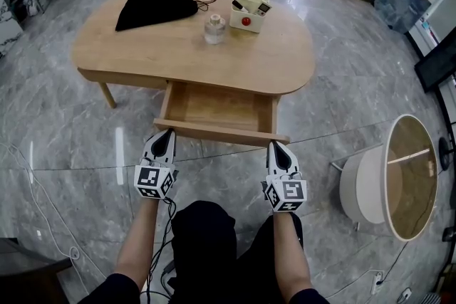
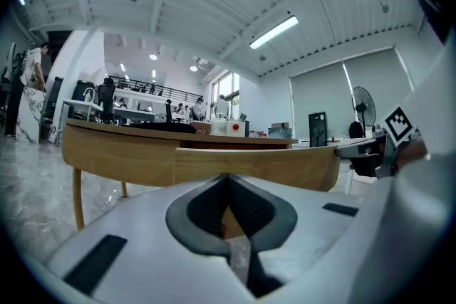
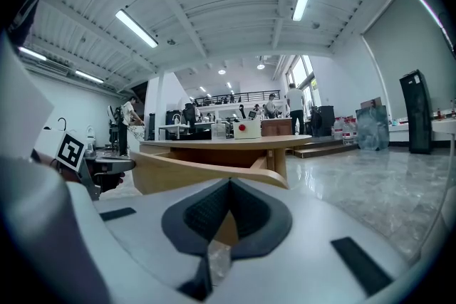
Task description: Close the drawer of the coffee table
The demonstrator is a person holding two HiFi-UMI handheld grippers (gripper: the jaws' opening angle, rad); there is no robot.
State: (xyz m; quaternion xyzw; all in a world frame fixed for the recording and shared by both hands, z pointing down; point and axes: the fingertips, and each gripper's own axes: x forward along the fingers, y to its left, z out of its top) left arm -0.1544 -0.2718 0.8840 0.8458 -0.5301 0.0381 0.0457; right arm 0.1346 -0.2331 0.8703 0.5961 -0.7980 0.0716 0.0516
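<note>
A light wooden coffee table (image 1: 142,46) stands on the marble floor with its drawer (image 1: 214,105) pulled out towards me; the drawer looks empty. My left gripper (image 1: 168,132) is shut, its tip right at the left end of the drawer front (image 1: 221,132). My right gripper (image 1: 277,145) is shut too, its tip at the front's right end. The left gripper view has the drawer front (image 2: 256,166) filling the space just beyond the closed jaws (image 2: 228,178). From the right gripper view the drawer's front corner (image 3: 206,171) is close ahead.
On the table top lie a black bag (image 1: 155,10), a small glass jar (image 1: 214,29) and a white box (image 1: 249,11) with small items. A round white side table (image 1: 395,178) stands to the right. Cables (image 1: 43,217) trail on the floor at left.
</note>
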